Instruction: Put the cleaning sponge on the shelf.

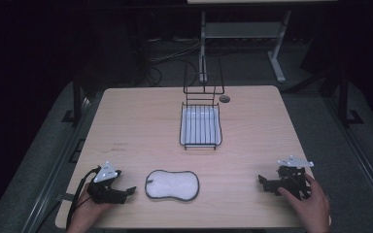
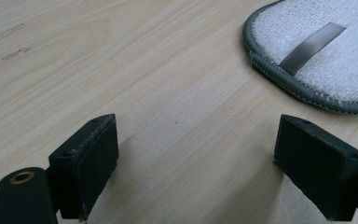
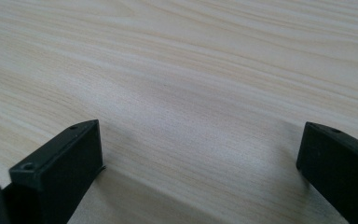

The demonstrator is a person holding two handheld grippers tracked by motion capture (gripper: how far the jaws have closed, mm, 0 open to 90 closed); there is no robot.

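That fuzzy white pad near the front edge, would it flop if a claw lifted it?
Probably. The pad lies thin and flat on the table, with a stitched grey rim, so it looks soft, light cloth. Pinched at one edge, it would likely droop; pushed, it may bunch rather than slide.

Pad point(image 2: 326, 51) cut by the frame's top and right edges.

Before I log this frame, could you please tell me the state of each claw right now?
Left claw: open, holding nothing, near the scrubbing pad.
Right claw: open, holding nothing, over the bare table.

A light wooden table point(image 1: 252, 145) stands on grey floor point(image 1: 330, 121) in a dark room.
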